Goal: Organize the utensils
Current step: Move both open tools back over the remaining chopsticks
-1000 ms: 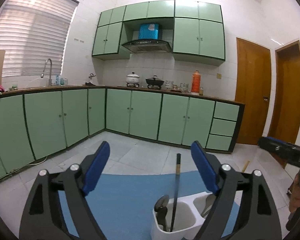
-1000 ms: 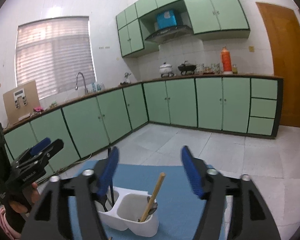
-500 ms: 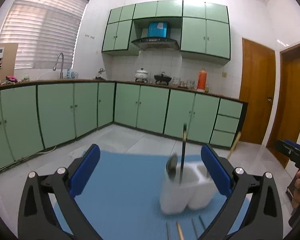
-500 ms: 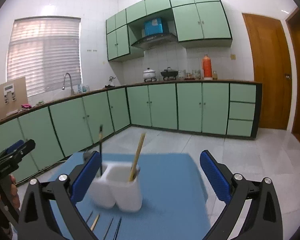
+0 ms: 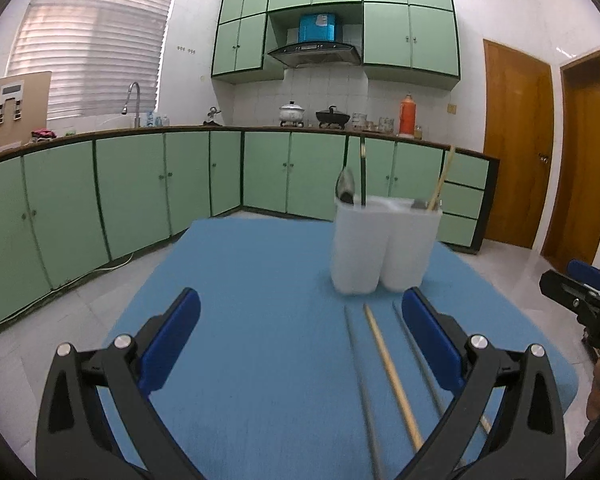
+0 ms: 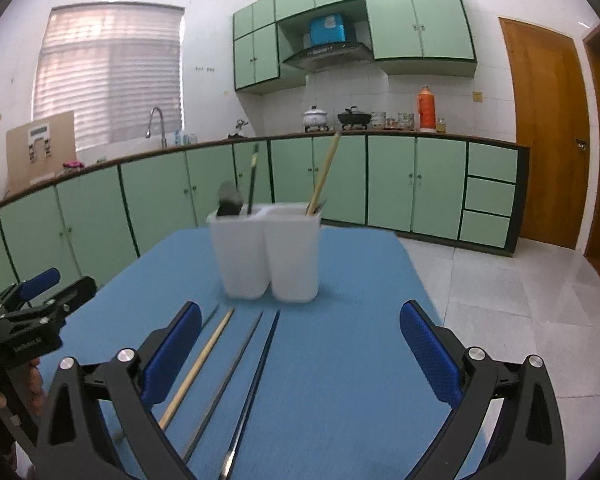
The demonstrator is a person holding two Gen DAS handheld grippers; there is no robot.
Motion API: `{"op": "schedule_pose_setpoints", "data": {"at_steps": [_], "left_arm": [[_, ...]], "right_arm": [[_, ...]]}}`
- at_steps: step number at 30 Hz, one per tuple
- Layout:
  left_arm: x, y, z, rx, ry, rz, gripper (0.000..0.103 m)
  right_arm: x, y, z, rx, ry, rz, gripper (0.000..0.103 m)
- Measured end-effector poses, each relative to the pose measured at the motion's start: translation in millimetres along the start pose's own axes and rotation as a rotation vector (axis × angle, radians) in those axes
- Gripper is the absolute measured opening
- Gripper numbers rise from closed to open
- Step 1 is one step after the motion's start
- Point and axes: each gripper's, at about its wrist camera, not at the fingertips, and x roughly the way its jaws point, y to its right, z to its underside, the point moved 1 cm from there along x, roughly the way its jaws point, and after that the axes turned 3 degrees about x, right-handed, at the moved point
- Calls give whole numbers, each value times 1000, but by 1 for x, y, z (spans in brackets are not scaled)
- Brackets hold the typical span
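Left wrist view gives me the blue mat with the white two-compartment utensil holder standing on it, and I use that holder as my landmark. My left gripper has its blue pads spread wide with nothing between them but mat; my right gripper is spread just as wide and also empty.

Counting what lies loose in front of the holder, on the near side: from the right wrist view I make out four long sticks side by side, one pale wooden chopstick, one grey metal chopstick, one dark chopstick, and a thin fourth piece mostly hidden behind my left-hand pad, too little of it showing to name. All run roughly parallel, pointing toward the holder and stopping just short of it.

Inside the holder I count two things per compartment. The left compartment holds one spoon, bowl up, and one dark chopstick standing nearly upright. The right compartment holds one wooden chopstick leaning right and another utensil beside it, too blurred to name.
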Motion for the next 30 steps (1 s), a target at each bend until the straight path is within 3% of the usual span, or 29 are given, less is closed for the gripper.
{"op": "schedule_pose_setpoints", "data": {"at_steps": [11,21,30], "left_arm": [[-24,7,55,38,-14,-7,98],[-29,11,93,94,-46,1,98],[-33,9,108,86,-53,13,98]], "right_arm": [[-8,-15,72,21,-88,12,98],[-19,-19,99,19,-63,53,96],[-20,-26,116,-10,-70,53,70]]}}
